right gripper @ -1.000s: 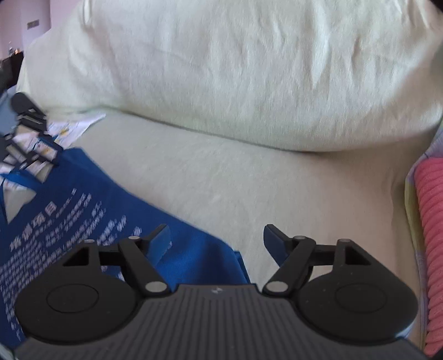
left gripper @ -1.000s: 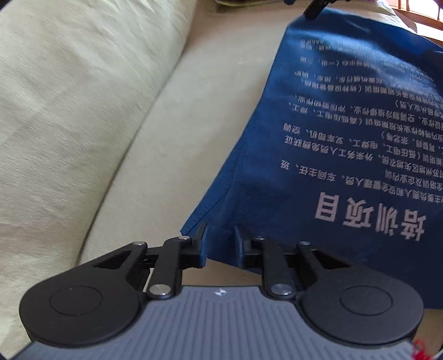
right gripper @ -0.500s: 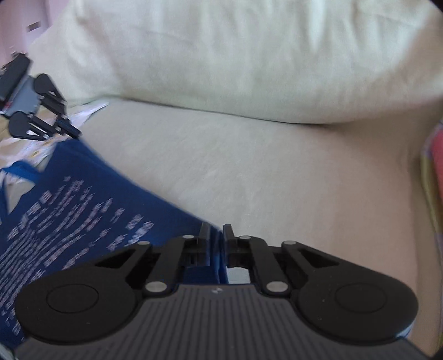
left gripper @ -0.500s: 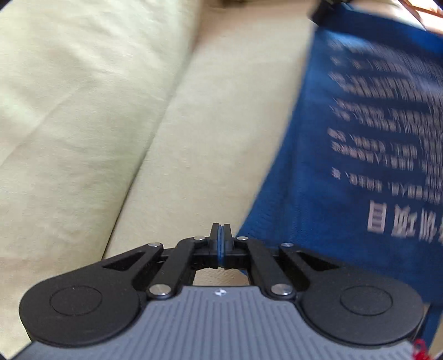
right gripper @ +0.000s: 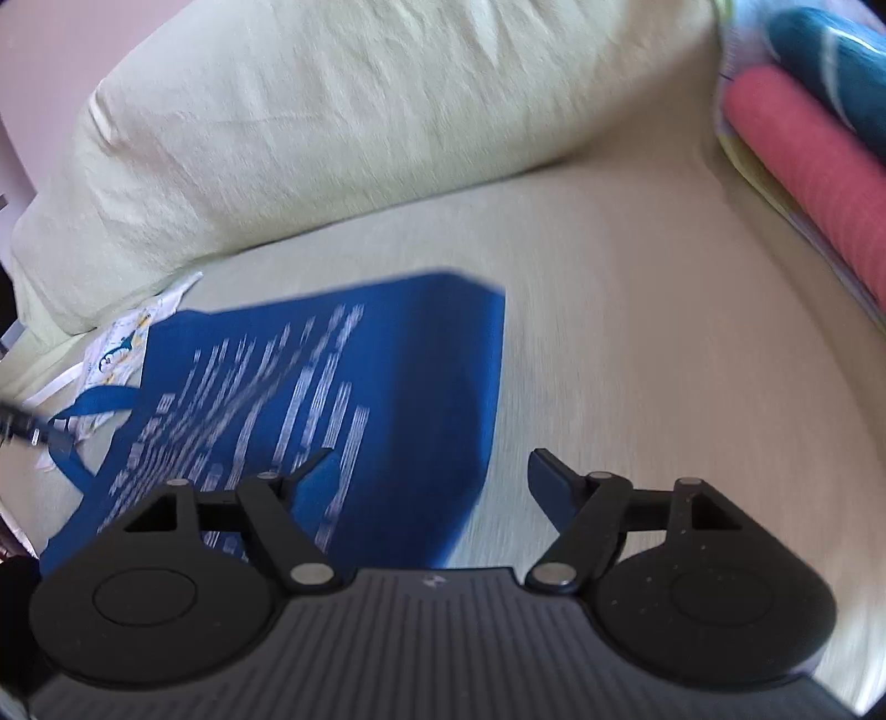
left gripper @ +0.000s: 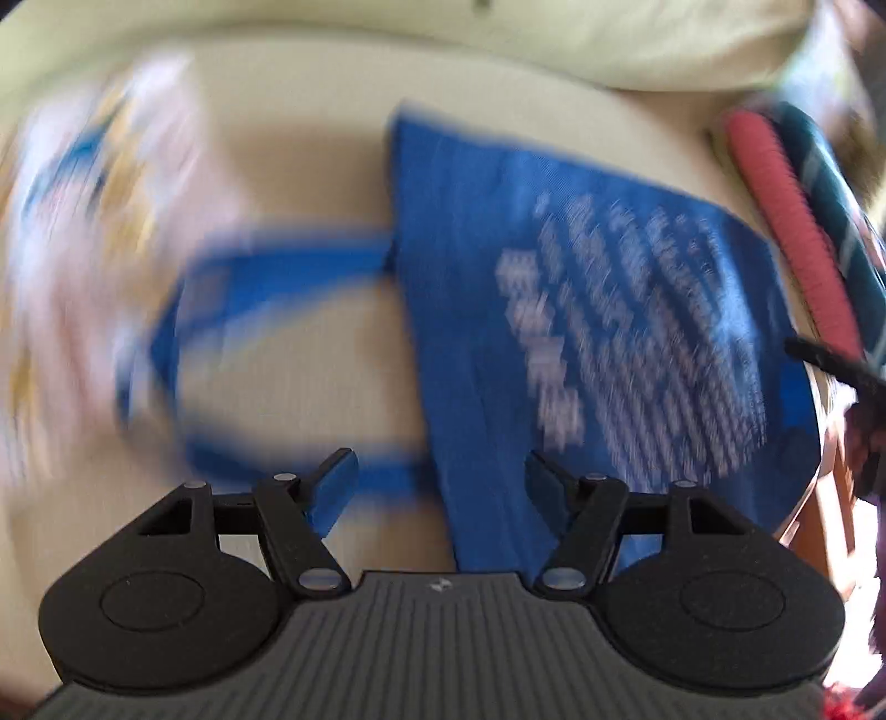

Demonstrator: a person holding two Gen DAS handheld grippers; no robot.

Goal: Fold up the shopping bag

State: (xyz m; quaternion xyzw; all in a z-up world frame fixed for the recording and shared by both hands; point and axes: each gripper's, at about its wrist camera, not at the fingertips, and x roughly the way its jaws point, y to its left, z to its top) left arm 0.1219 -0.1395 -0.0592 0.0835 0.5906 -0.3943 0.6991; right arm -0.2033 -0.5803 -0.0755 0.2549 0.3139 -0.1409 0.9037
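— Where is the bag?

— The blue bag (right gripper: 354,387) lies flat on the pale sofa seat (right gripper: 637,360), printed side up, white lettering across it. In my right wrist view its far corner points toward the back cushion (right gripper: 332,122). Its handles (left gripper: 266,354) loop out on the seat to the left of the bag body in my left wrist view, which is badly blurred.

— And your grippers?

— My left gripper (left gripper: 440,482) is open, jaws spread wide, nothing between them. It sits above the near edge of the bag, where the lower handle strap meets the body. My right gripper (right gripper: 429,479) is open too, empty; its left finger is over the bag's near right part, its right finger over bare seat.

— Anything else around?

— A white printed bag (right gripper: 127,343) lies beyond the blue one's handle end, partly under it as far as I can tell. A rolled pink cloth (right gripper: 803,177) and a teal striped one (right gripper: 830,50) sit at the right end of the sofa, well apart from the bag.
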